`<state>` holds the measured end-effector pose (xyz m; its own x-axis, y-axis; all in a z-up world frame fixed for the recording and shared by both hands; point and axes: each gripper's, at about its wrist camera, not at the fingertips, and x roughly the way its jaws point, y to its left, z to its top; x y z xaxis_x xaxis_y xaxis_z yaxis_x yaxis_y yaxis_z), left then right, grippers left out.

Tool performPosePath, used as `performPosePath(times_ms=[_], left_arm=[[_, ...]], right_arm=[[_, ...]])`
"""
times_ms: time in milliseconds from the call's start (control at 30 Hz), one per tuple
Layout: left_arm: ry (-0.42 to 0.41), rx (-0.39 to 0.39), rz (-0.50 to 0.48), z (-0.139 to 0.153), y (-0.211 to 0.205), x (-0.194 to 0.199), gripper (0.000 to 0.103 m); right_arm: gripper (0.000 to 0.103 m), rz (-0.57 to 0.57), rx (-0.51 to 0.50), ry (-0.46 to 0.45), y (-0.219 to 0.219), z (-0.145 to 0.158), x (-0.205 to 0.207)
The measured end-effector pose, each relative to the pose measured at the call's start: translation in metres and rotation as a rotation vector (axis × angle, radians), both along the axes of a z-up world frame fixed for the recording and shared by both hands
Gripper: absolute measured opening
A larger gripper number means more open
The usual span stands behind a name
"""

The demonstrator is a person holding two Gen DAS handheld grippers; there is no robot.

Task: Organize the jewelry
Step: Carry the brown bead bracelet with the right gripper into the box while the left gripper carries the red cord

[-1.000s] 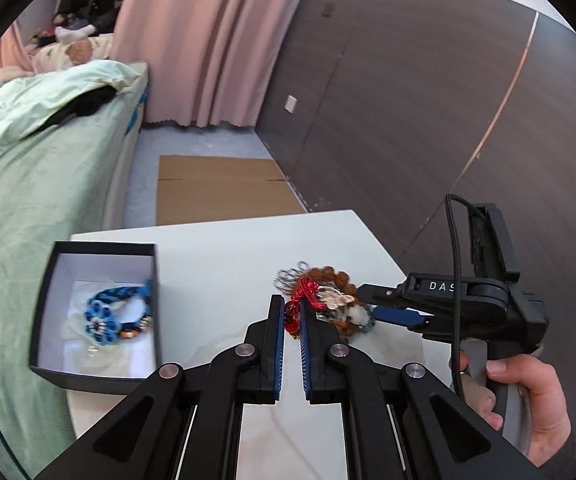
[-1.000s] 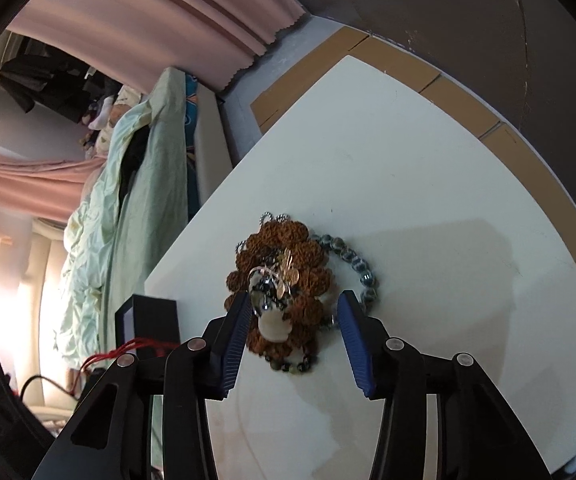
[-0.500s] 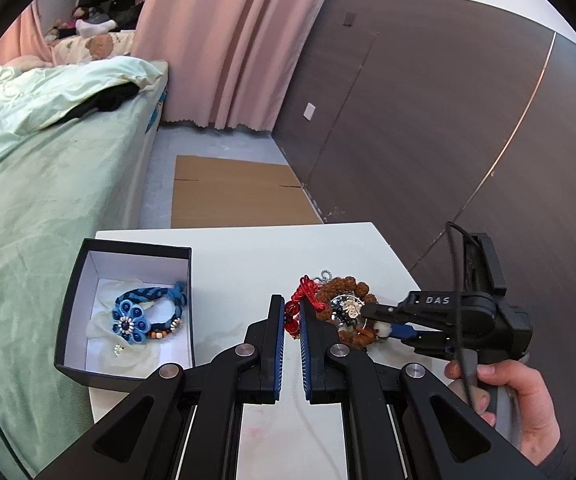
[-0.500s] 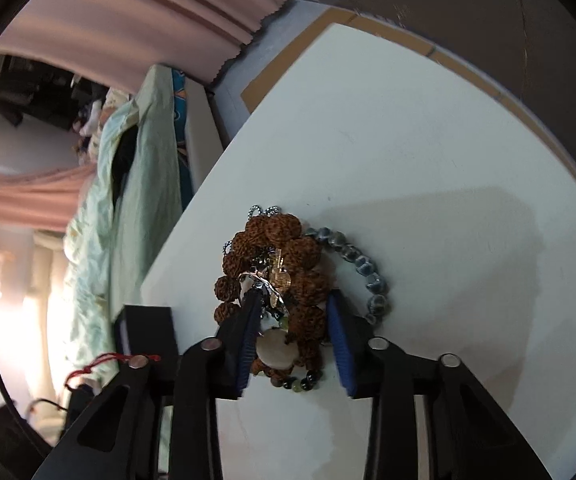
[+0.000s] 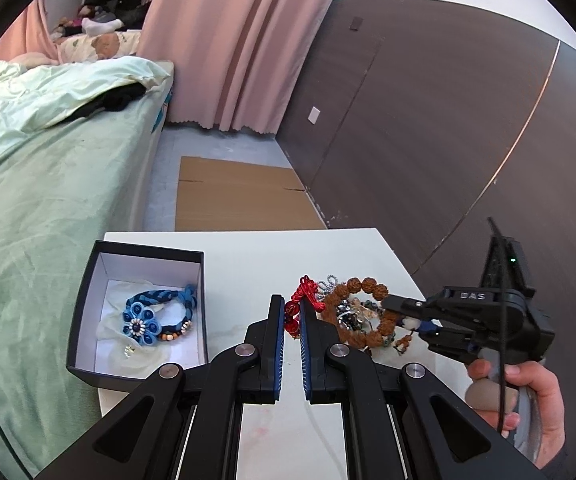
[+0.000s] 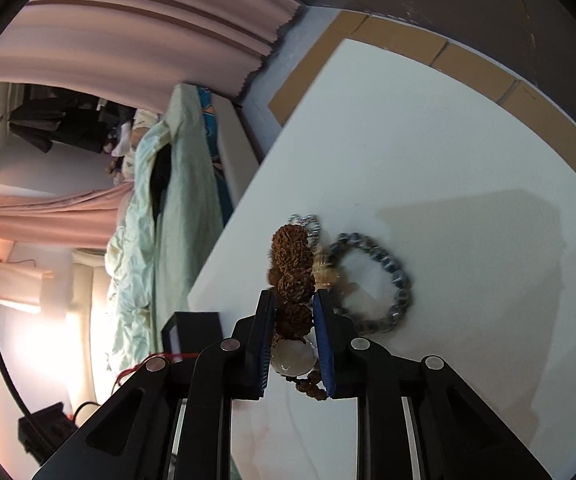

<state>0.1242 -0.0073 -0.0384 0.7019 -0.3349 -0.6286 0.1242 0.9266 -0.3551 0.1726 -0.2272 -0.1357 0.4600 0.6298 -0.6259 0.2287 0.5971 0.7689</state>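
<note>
- Now your right gripper [image 6: 293,332] is clamped on the brown seed-bead bracelet [image 6: 292,276], on the white table [image 6: 467,152] just beside the grey bead bracelet [image 6: 391,280]; your left gripper [image 5: 291,322] pinches the red knotted cord [image 5: 303,294].
- Likely light, knobbly, limp; grip across beads, mind snags with neighbours.
- The open black box [image 5: 88,300] holds a blue flower bracelet [image 5: 156,316]; "DAS" reads on the right tool.

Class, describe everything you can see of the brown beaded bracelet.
The brown beaded bracelet is a loop of large, rough, wrinkled seed-like beads with one smooth whitish bead. It sits on the white table in a jewelry pile, beside a grey bead bracelet. The right tool is closed on its near side.
</note>
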Motion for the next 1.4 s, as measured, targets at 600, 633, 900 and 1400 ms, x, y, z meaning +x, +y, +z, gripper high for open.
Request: performPosePath(times_ms=[600,633,900,1400], left_arm=[[-0.036,-0.038,0.100,0.016,0.048,-0.003,0.007],[-0.038,-0.040,0.105,0.017,0.051,-0.003,0.007],[-0.036,-0.062,0.164,0.021,0.081,-0.004,0.007],[-0.024,-0.114,0.254,0.022,0.124,0.009,0.007]], right_arm=[[0.021,0.132,0.110,-0.247,0.041,0.063,-0.012],[0.021,0.137,0.123,-0.257,0.042,0.064,-0.014],[0.021,0.210,0.223,-0.323,0.092,0.073,-0.011],[0.021,0.351,0.278,-0.275,0.193,0.047,0.021]])
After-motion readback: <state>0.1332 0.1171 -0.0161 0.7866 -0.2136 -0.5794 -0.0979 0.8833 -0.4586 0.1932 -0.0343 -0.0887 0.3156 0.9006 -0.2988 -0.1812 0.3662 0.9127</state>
